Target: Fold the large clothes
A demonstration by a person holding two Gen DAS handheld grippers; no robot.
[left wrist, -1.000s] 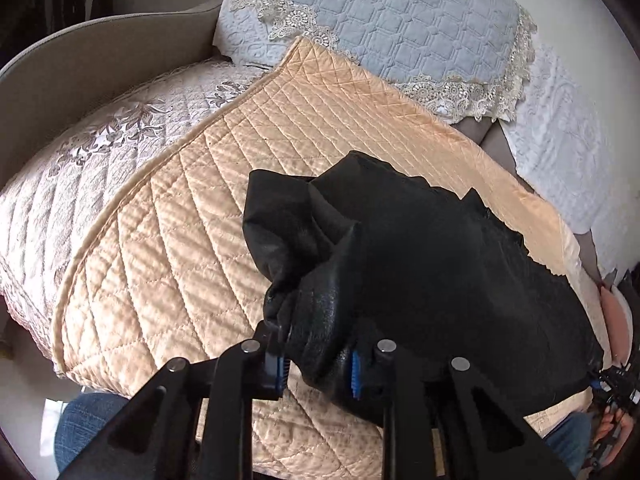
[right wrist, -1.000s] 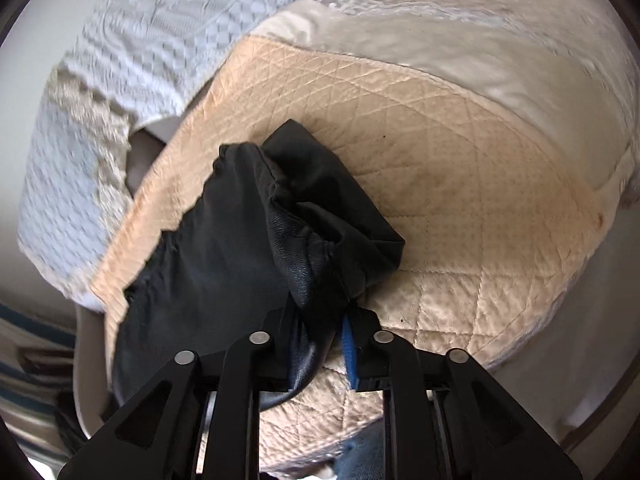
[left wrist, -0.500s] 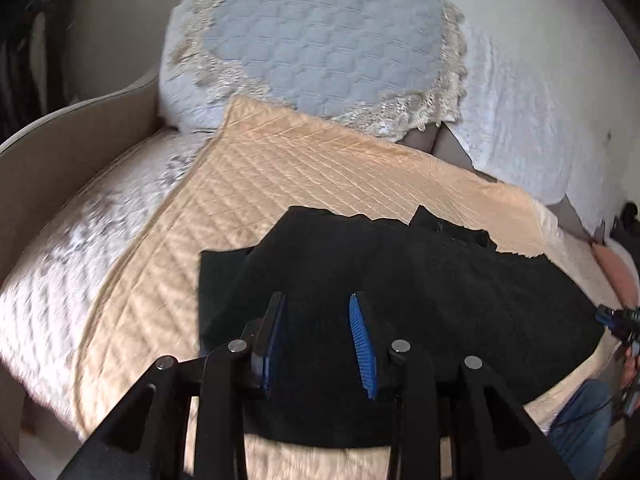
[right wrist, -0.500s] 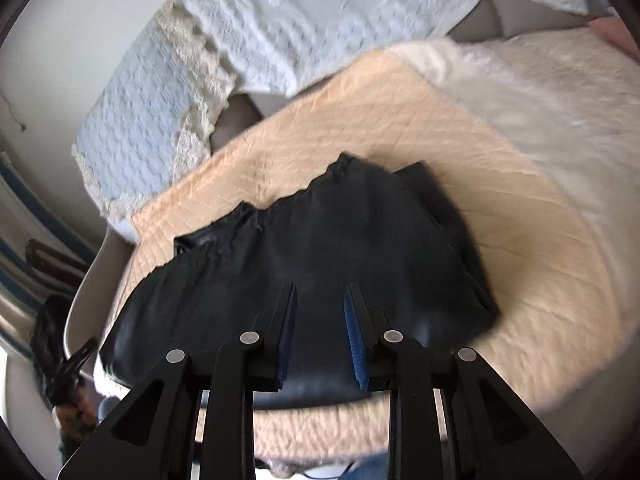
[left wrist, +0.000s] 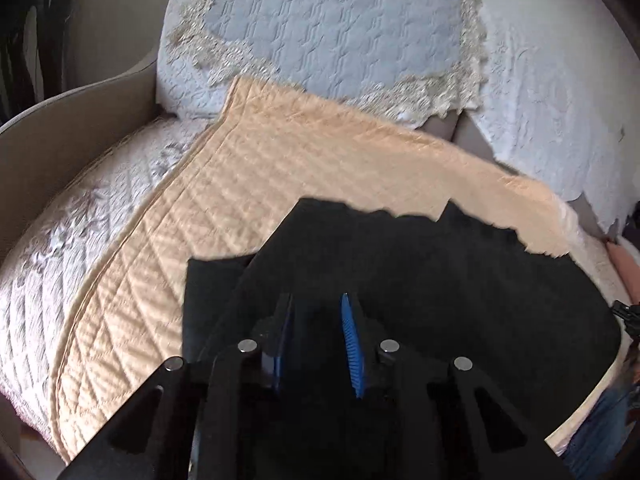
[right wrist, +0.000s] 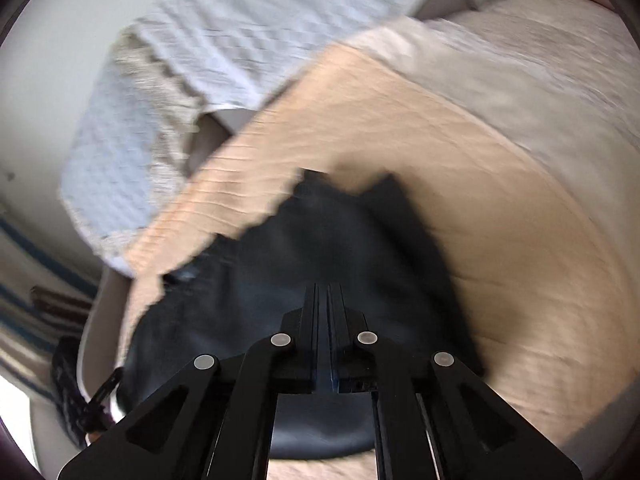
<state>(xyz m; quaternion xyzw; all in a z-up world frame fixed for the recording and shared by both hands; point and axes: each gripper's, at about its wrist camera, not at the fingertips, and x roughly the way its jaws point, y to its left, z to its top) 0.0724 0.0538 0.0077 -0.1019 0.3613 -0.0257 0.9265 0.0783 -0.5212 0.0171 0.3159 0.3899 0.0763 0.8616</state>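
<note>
The black garment (left wrist: 420, 280) is lying flat on the peach quilt (left wrist: 248, 184) near the sofa's front edge. The left hand-held gripper (left wrist: 316, 340) is closing, empty, above it; the right hand-held gripper (right wrist: 323, 320) is sitting fully closed, gripping nothing.

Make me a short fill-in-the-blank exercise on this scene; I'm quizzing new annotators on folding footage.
1. The black garment lies spread on a quilted cover whose colour is ____.
2. Between the pads of the right hand-held gripper there is ____.
3. The left hand-held gripper, jaws closing, holds ____ of the garment.
4. The pillow behind the cover is pale blue with a ____ border.

Missing words: peach; nothing; nothing; lace
</note>
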